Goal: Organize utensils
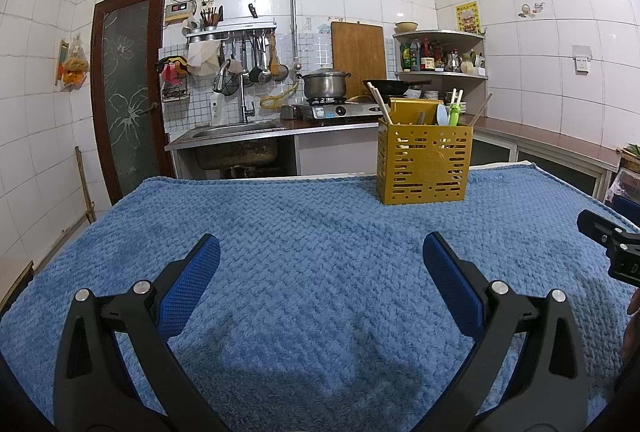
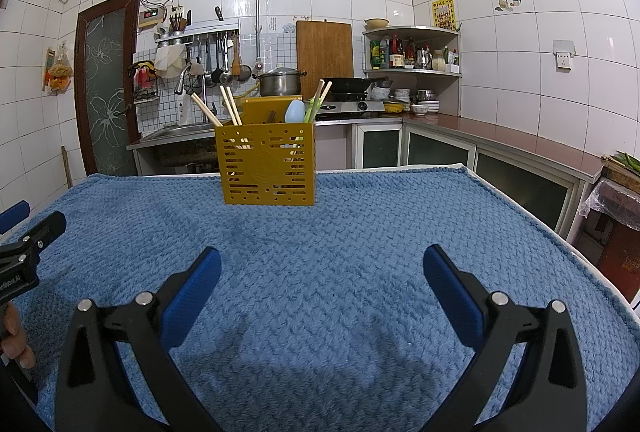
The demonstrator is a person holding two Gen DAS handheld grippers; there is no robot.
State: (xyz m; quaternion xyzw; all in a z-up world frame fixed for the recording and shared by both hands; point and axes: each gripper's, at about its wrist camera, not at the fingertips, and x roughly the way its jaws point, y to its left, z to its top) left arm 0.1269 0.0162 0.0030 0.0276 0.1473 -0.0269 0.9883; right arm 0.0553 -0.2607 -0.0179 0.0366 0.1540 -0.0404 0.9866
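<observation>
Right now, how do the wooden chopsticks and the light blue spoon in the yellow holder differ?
The wooden chopsticks are thin, pale sticks leaning outward; the light blue spoon is broad, rounded and stands nearly upright. The chopsticks rise higher above the rim than the spoon. Both stand in the yellow holder.

- We are counting one yellow utensil holder standing on one blue towel.
- We are seeing five wooden chopsticks sticking out of it in the right wrist view: three at the left, two at the right.
- We are finding one pale blue spoon and one green utensil inside.
- We are counting two grippers, the left gripper and the right gripper, each with two blue pads spread wide.
</observation>
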